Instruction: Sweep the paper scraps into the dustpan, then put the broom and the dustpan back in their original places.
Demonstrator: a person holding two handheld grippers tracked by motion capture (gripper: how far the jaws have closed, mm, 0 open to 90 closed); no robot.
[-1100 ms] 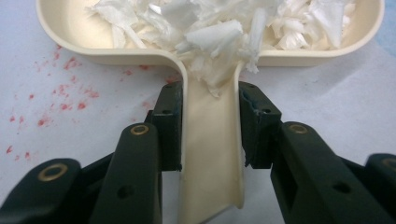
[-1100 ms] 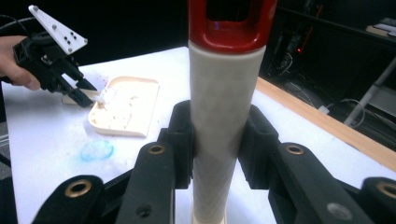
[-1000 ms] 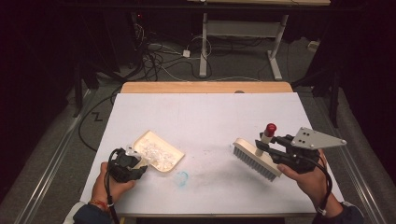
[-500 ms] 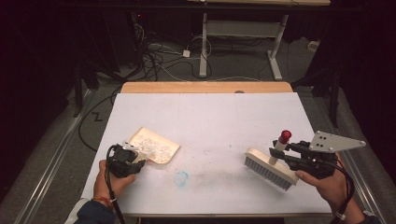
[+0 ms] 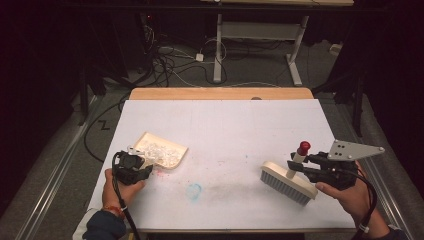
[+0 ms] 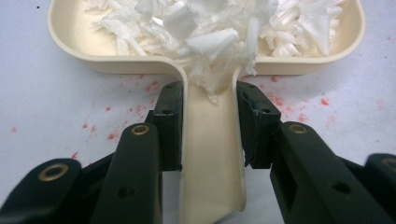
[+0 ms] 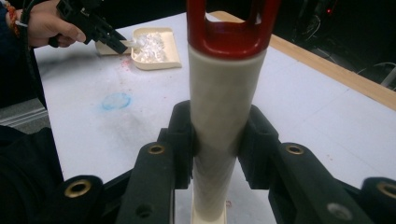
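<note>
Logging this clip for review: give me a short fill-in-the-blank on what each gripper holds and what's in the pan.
1. The left gripper is shut on the handle of the cream ____.
2. The dustpan holds a pile of ____ shreds.
3. The right gripper is shut on the handle of the ____, whose handle has a red tip.
4. Between dustpan and brush, the white table bears a faint ____ ring mark.

Missing words: dustpan; white; brush; blue
</note>
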